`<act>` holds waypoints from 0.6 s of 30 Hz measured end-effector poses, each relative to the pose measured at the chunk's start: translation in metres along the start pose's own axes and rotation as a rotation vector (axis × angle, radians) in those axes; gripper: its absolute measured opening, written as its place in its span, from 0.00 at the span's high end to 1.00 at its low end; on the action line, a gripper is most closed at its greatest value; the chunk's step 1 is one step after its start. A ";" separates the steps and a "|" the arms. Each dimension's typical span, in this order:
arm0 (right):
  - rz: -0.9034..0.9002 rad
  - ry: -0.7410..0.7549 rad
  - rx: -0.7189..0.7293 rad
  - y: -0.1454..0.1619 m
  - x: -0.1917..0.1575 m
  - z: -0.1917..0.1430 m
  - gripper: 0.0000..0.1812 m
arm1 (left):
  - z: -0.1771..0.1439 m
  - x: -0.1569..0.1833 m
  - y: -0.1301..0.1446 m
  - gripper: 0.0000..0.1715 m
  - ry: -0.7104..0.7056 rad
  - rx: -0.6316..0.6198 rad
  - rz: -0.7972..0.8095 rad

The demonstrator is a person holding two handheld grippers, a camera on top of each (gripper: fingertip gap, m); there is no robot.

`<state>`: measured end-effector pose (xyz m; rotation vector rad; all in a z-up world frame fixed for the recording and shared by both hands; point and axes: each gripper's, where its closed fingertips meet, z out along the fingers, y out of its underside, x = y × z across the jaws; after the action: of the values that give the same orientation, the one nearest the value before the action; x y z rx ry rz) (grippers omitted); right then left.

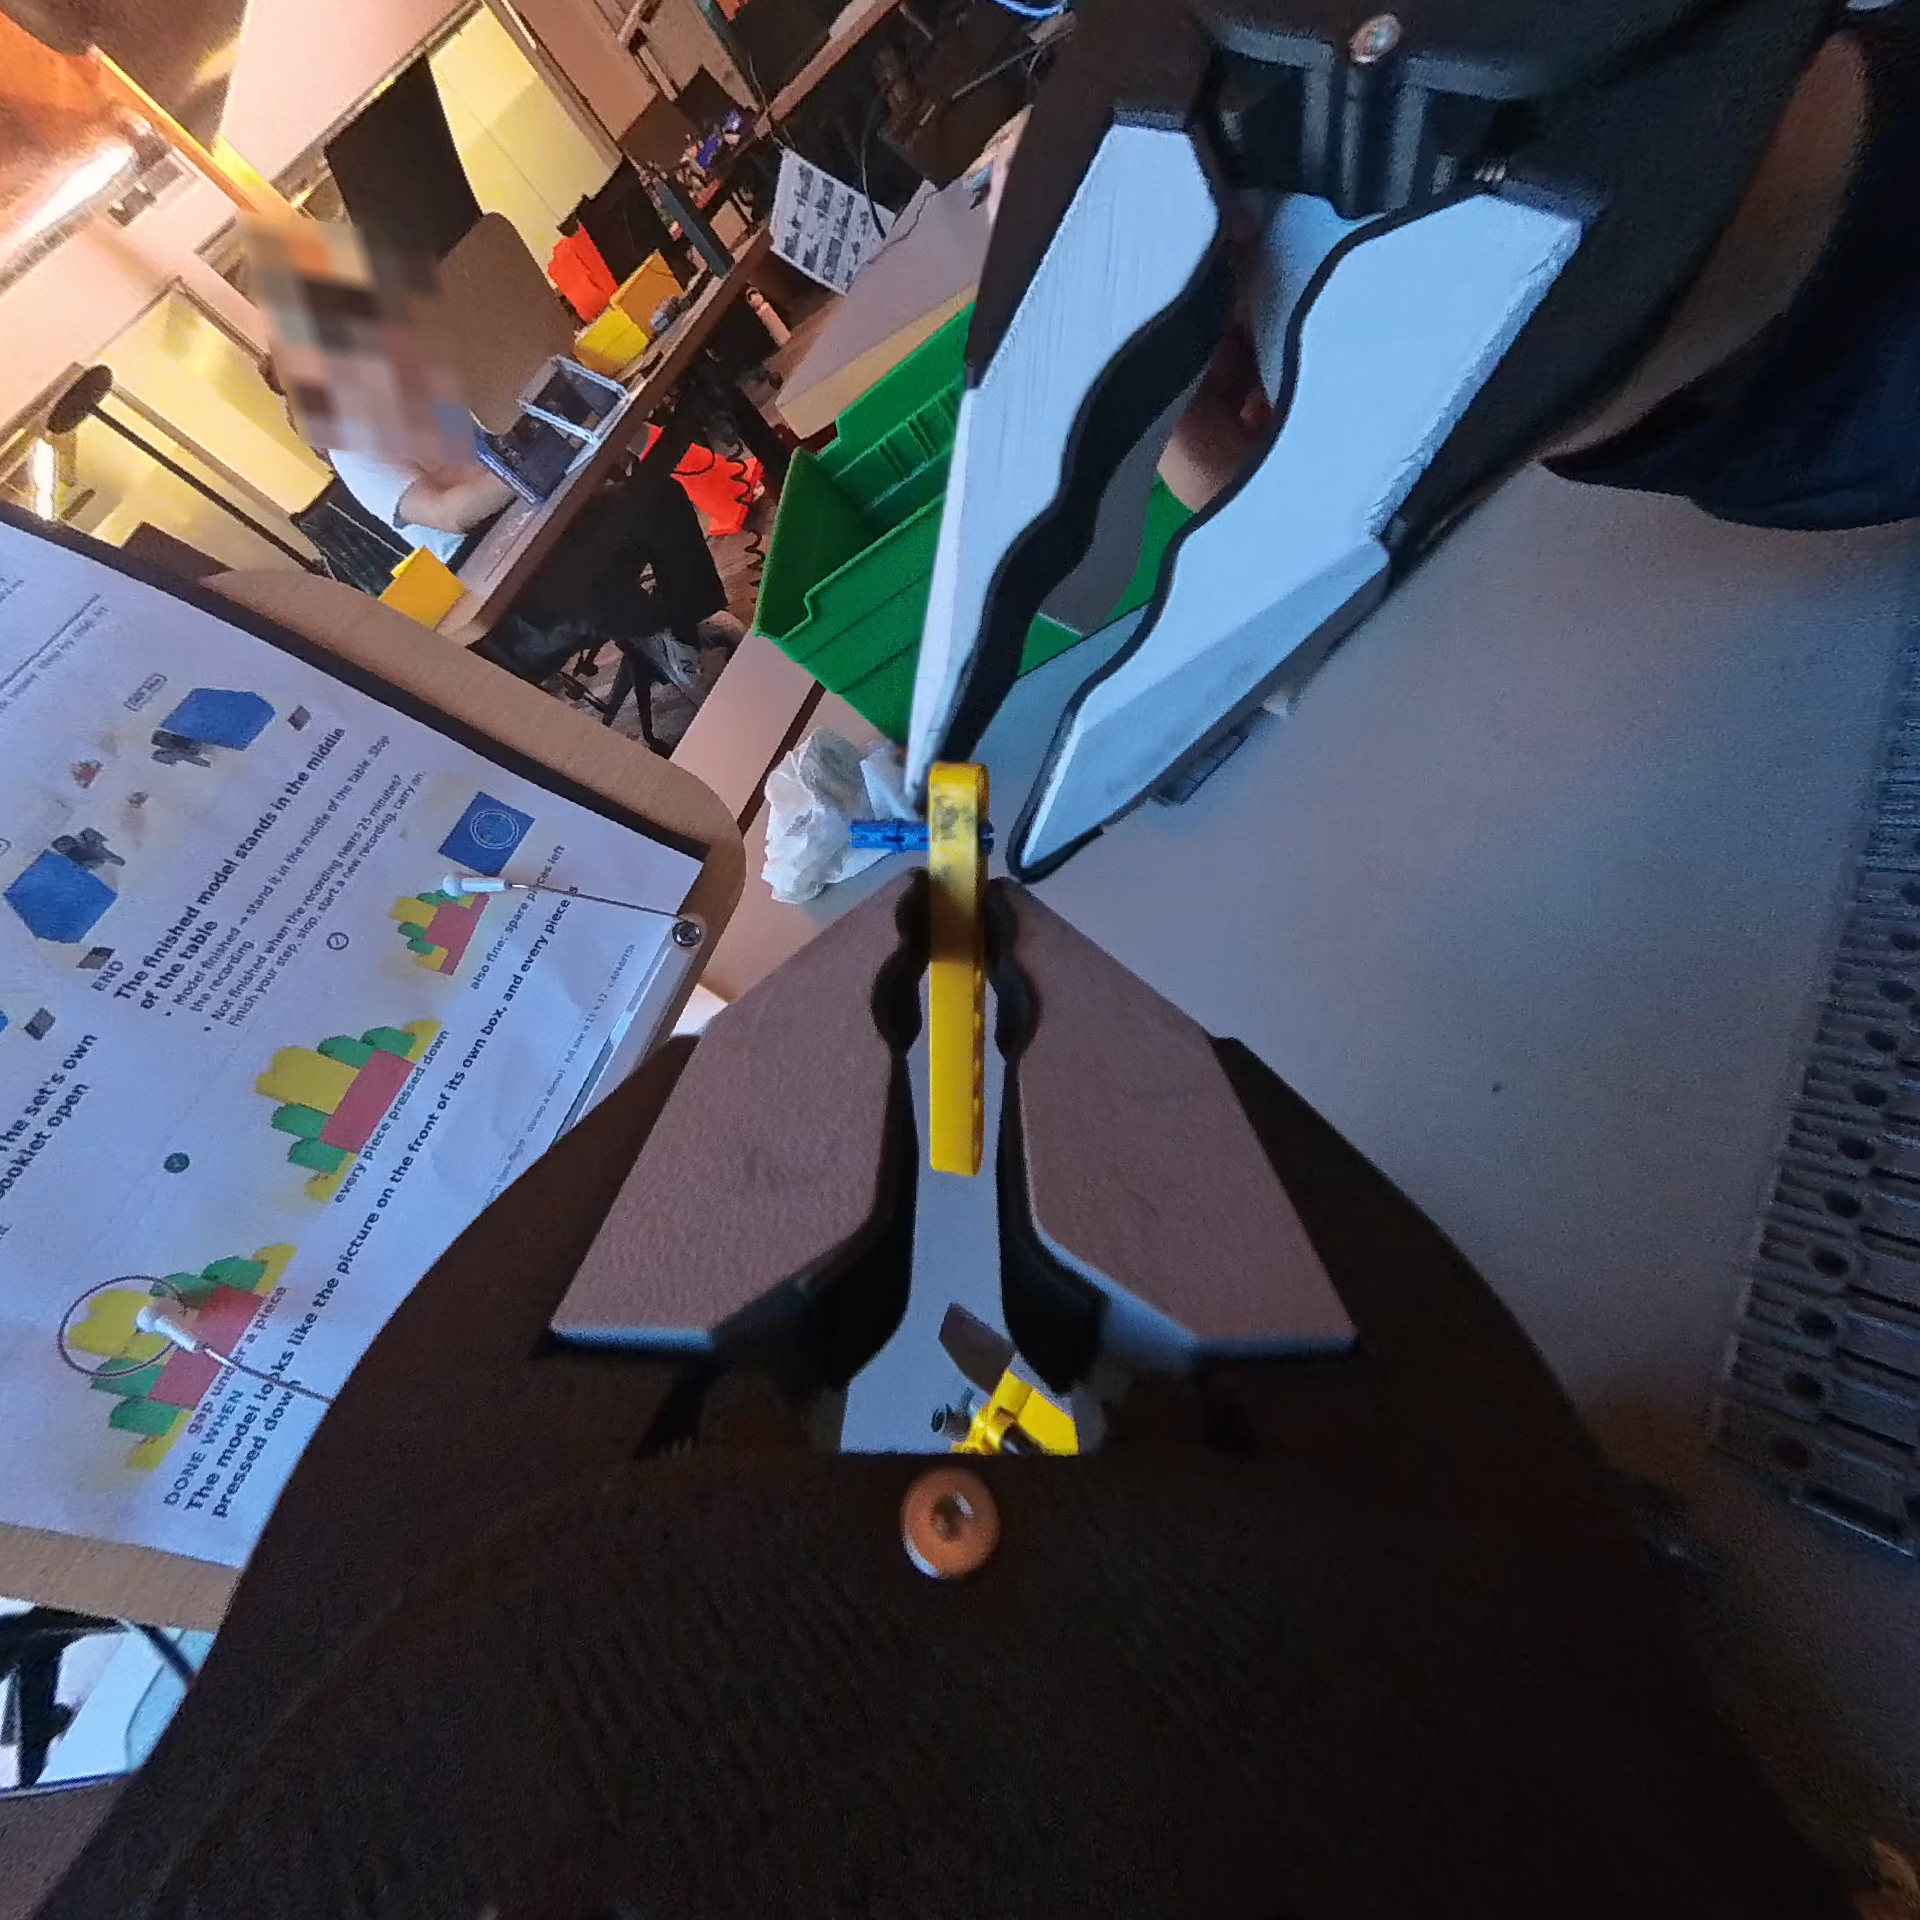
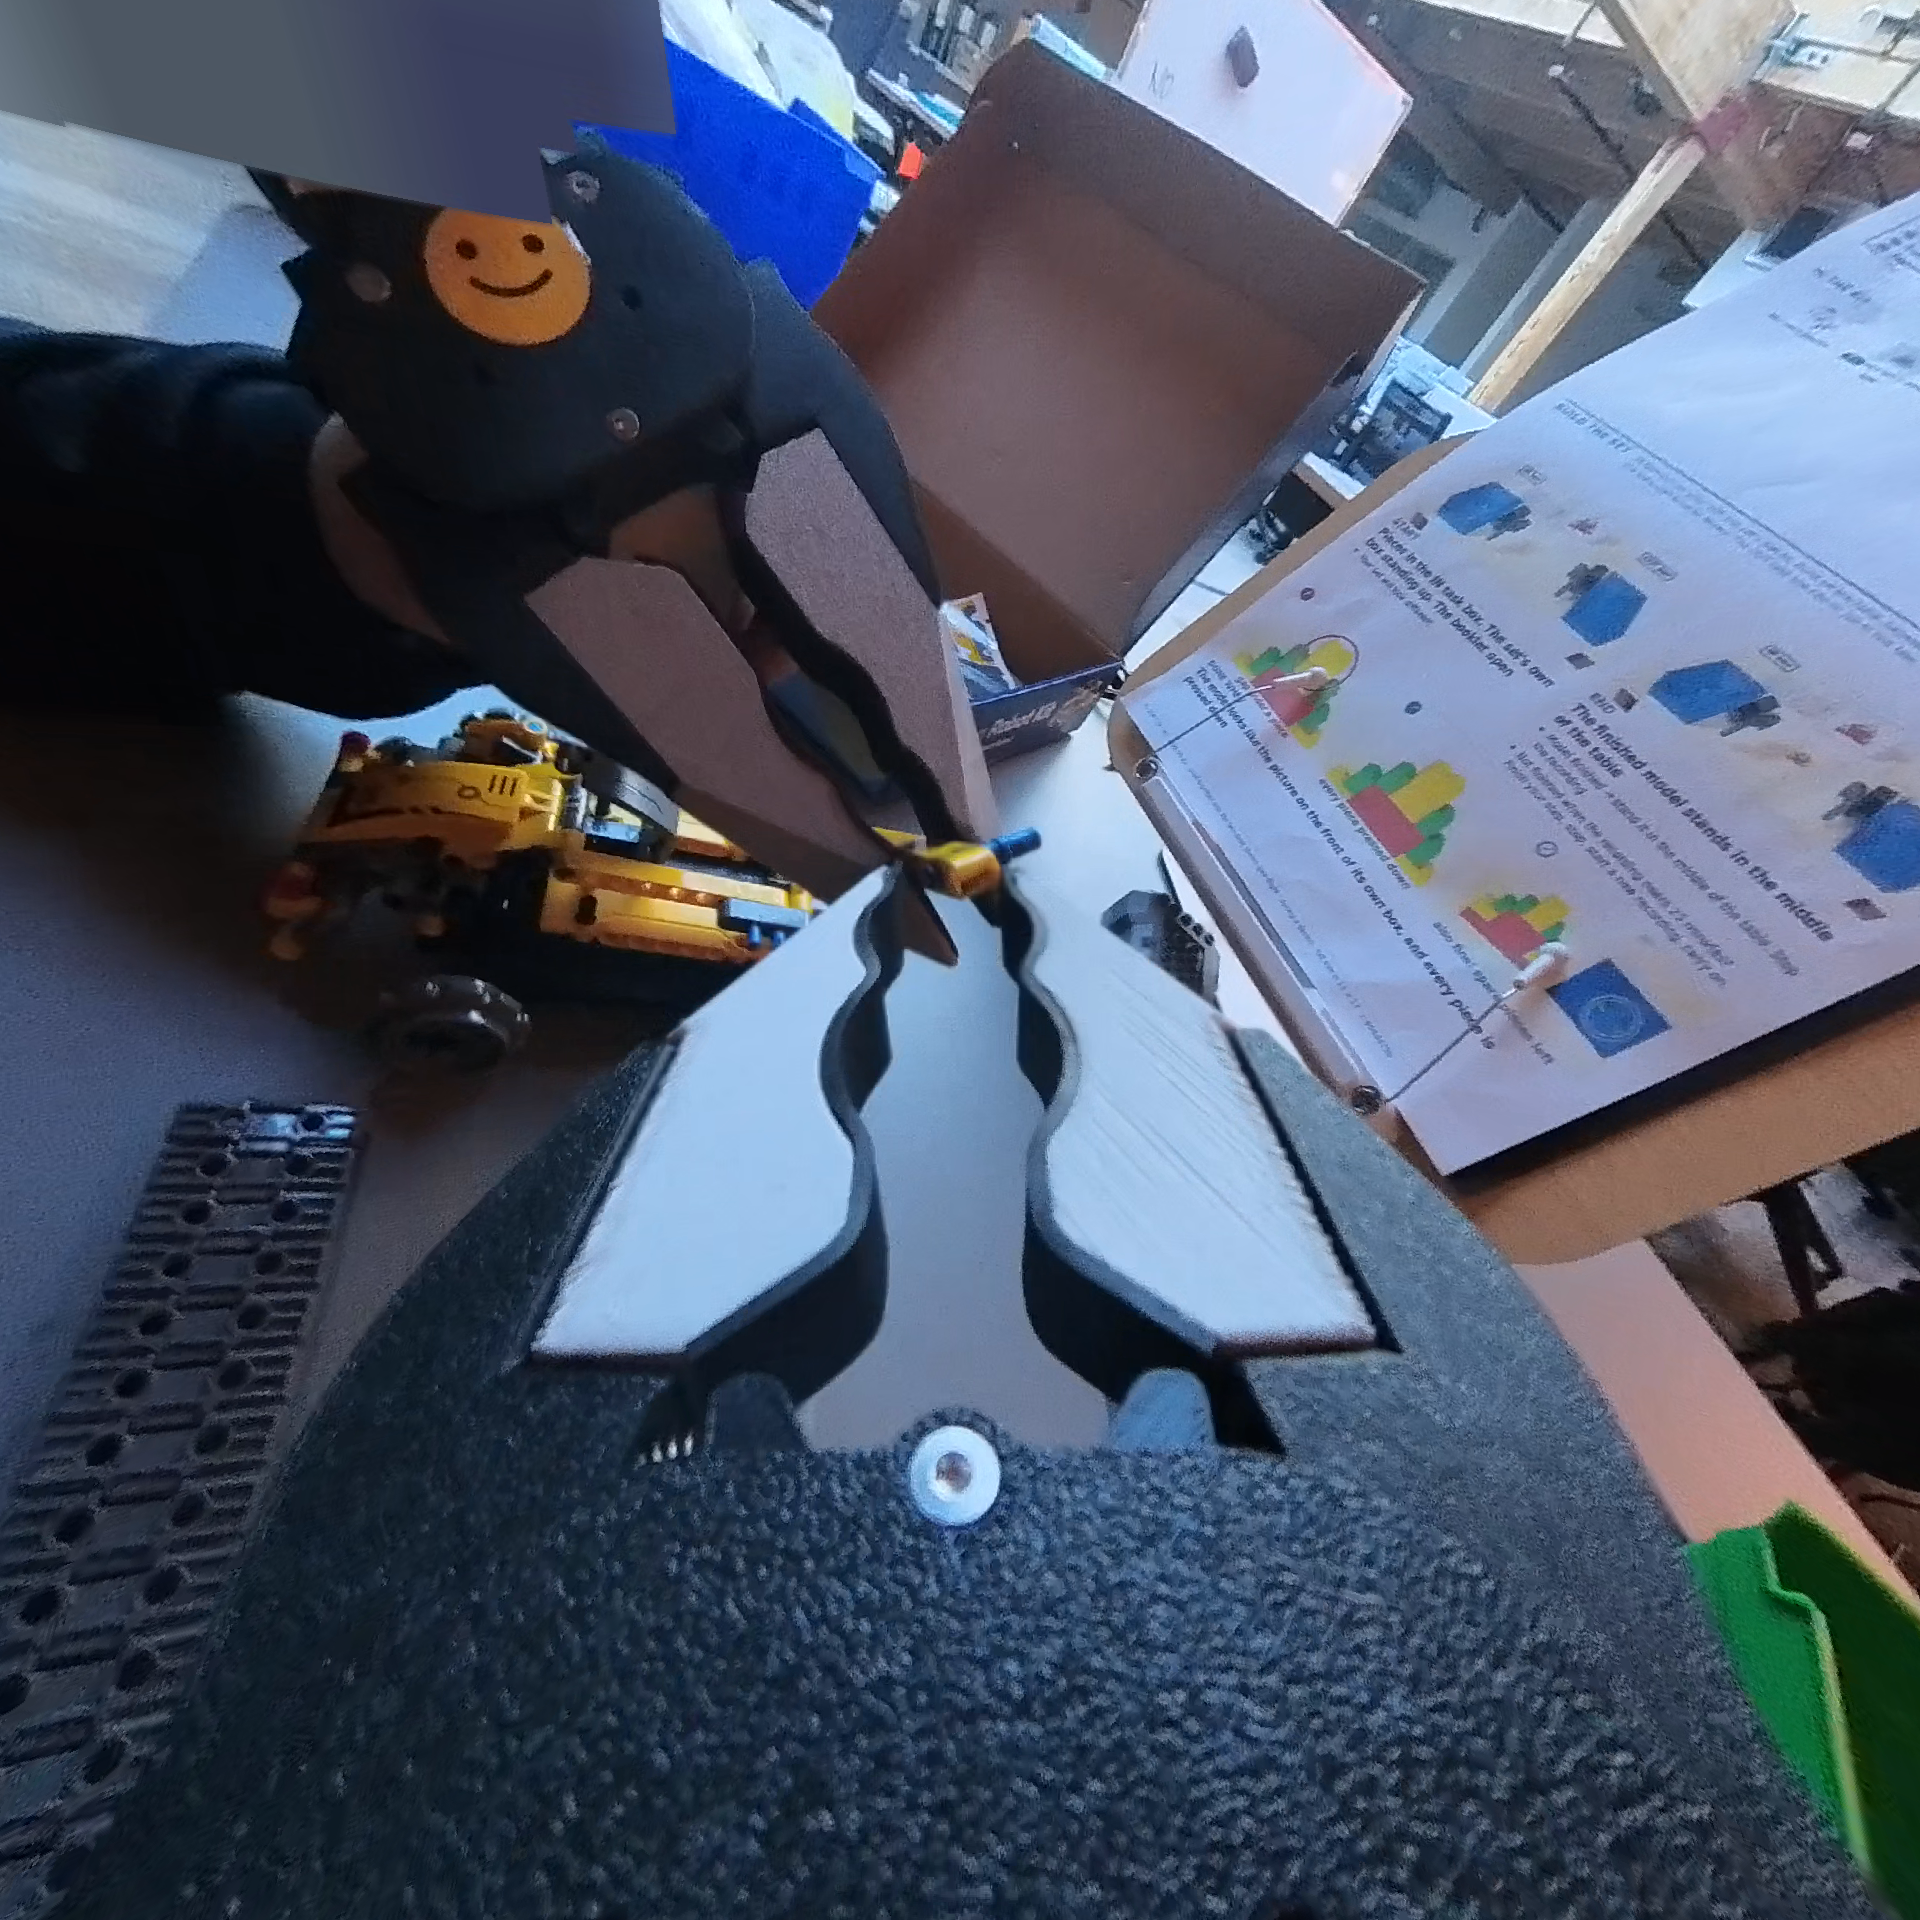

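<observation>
My left gripper, with brown pads, is shut on a yellow holed beam and holds it upright above the grey table. A blue pin sticks through the beam's top end. My right gripper, with white pads, points at that same end. Its jaws stand narrowly apart on either side of it, and the blue pin juts out just past them. In the left wrist view the right gripper comes down from above. In the right wrist view the left gripper comes from the upper left.
A yellow and black toy car stands on the table at the left. A black perforated strip lies near it. A printed sheet on a tilted board stands right. An open cardboard box, a green bin and crumpled wrap lie beyond. Less than 4 cm separates the two grippers' tips.
</observation>
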<state>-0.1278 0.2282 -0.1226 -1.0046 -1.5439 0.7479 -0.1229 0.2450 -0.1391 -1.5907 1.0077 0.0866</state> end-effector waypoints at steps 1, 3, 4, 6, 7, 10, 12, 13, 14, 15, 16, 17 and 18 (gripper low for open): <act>-0.016 0.001 0.001 0.000 0.000 -0.001 0.93 | 0.000 0.000 -0.001 0.96 0.004 0.005 -0.005; -0.022 -0.014 0.000 0.001 -0.002 -0.003 0.93 | -0.001 0.000 0.000 0.96 0.004 0.003 -0.002; -0.021 -0.018 0.001 0.001 -0.002 -0.004 0.93 | -0.001 0.000 0.000 0.96 0.005 -0.001 0.002; -0.027 -0.019 0.003 0.001 -0.002 -0.003 0.94 | -0.001 0.001 0.000 0.96 0.010 -0.004 0.003; -0.032 -0.015 0.005 0.001 -0.002 -0.003 0.95 | -0.001 0.002 0.001 0.96 0.010 -0.006 0.001; -0.034 -0.009 0.005 0.002 -0.001 -0.001 0.95 | -0.001 0.003 0.000 0.96 0.015 -0.009 -0.003; -0.030 -0.009 0.010 0.002 -0.001 -0.001 0.96 | -0.001 0.003 0.001 0.96 0.016 -0.010 -0.004; -0.023 -0.012 0.013 0.002 -0.001 -0.001 0.96 | -0.001 0.003 0.001 0.96 0.016 -0.009 -0.004; -0.017 -0.017 0.017 0.002 -0.001 -0.001 0.96 | -0.001 0.003 0.000 0.96 0.018 -0.007 -0.006; -0.012 -0.022 0.023 0.002 -0.001 -0.001 0.96 | -0.001 0.004 0.000 0.96 0.022 -0.005 -0.009; -0.002 -0.028 0.033 0.001 -0.001 -0.001 0.96 | -0.001 0.004 -0.001 0.96 0.025 0.000 -0.010; 0.015 -0.039 0.046 -0.001 -0.002 -0.001 0.96 | -0.001 0.004 -0.001 0.96 0.029 0.004 -0.011; 0.033 -0.053 0.059 -0.002 -0.003 -0.002 0.96 | -0.002 0.005 -0.002 0.96 0.033 0.007 -0.013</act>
<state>-0.1262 0.2249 -0.1219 -0.9755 -1.5445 0.8445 -0.1194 0.2406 -0.1397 -1.5967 1.0219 0.0486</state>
